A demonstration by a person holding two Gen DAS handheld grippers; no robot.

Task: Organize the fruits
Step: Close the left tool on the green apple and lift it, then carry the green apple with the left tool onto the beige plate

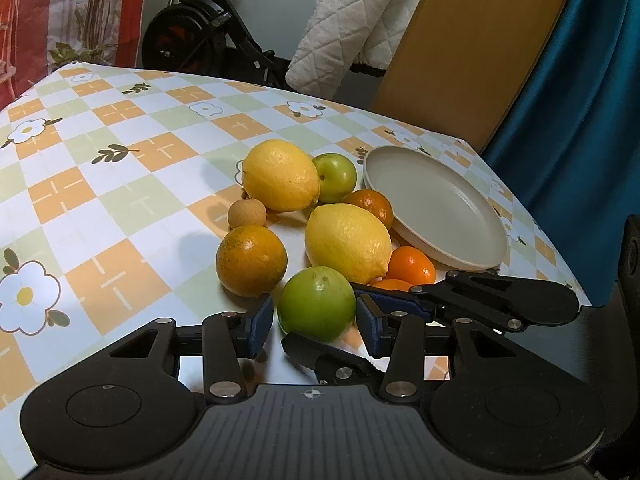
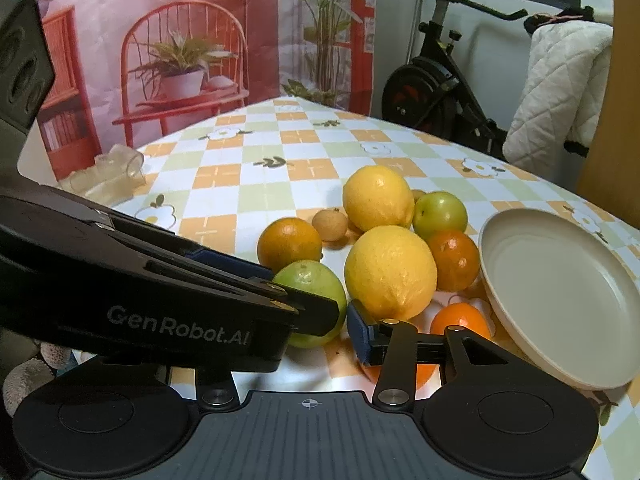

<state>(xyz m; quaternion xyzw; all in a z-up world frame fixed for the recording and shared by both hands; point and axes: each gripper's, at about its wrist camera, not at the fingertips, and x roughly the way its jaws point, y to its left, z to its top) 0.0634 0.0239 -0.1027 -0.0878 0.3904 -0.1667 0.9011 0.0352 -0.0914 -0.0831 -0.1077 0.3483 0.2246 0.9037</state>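
Observation:
A heap of fruit lies on the checked tablecloth: two lemons [image 1: 280,176] [image 1: 346,242], a large orange [image 1: 252,260], a darker orange [image 1: 370,206], small tangerines [image 1: 412,266], a far green fruit [image 1: 336,178] and a tan longan [image 1: 247,213]. The near green fruit [image 1: 316,304] sits between the blue pads of my left gripper [image 1: 316,326]. The pads stand close to its sides, with a thin gap at the left one. My right gripper [image 2: 314,340] crosses under the left one with its fingers apart and nothing clamped. Its left finger is hidden in its own view. A tangerine [image 2: 460,318] lies beside its right finger [image 2: 360,336].
An empty beige plate [image 1: 436,208] rests right of the heap, one rim propped on fruit, close to the table's right edge. Clear plastic wrapping [image 2: 108,176] sits at the far left. An exercise bike [image 2: 432,88] and a white quilted jacket [image 2: 560,92] stand beyond the table.

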